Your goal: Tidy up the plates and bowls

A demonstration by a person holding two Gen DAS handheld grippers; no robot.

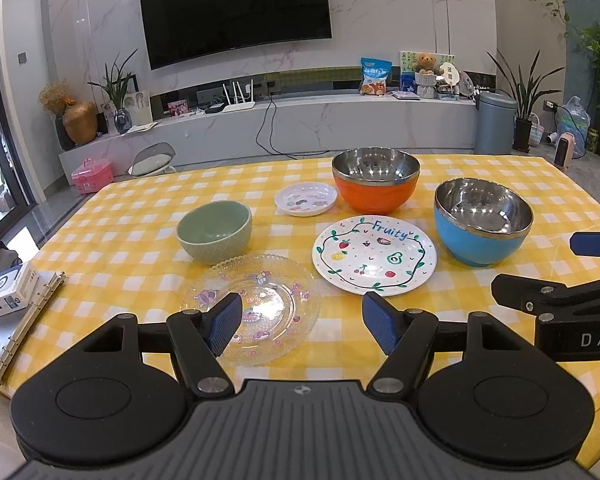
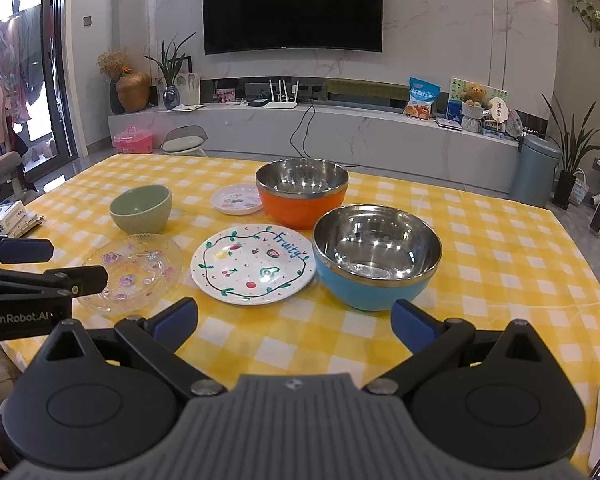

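Observation:
On the yellow checked tablecloth (image 1: 140, 208) stand a green bowl (image 1: 214, 231), an orange steel-lined bowl (image 1: 375, 179) and a blue steel-lined bowl (image 1: 482, 221). A clear glass plate (image 1: 268, 300), a white "Fruity" plate (image 1: 374, 254) and a small white plate (image 1: 305, 198) lie among them. My left gripper (image 1: 302, 326) is open and empty, hovering over the near edge of the glass plate. My right gripper (image 2: 294, 320) is open and empty, just short of the blue bowl (image 2: 376, 254) and the Fruity plate (image 2: 253, 263). The glass plate (image 2: 140, 270) and green bowl (image 2: 141, 208) lie to its left.
A ring binder (image 1: 24, 324) and a white box (image 1: 8, 290) lie off the table's left edge. Each gripper shows at the other view's side: right gripper (image 1: 572, 272), left gripper (image 2: 32, 264). Behind the table stand a stool (image 1: 152, 160), a TV shelf and a bin (image 1: 494, 122).

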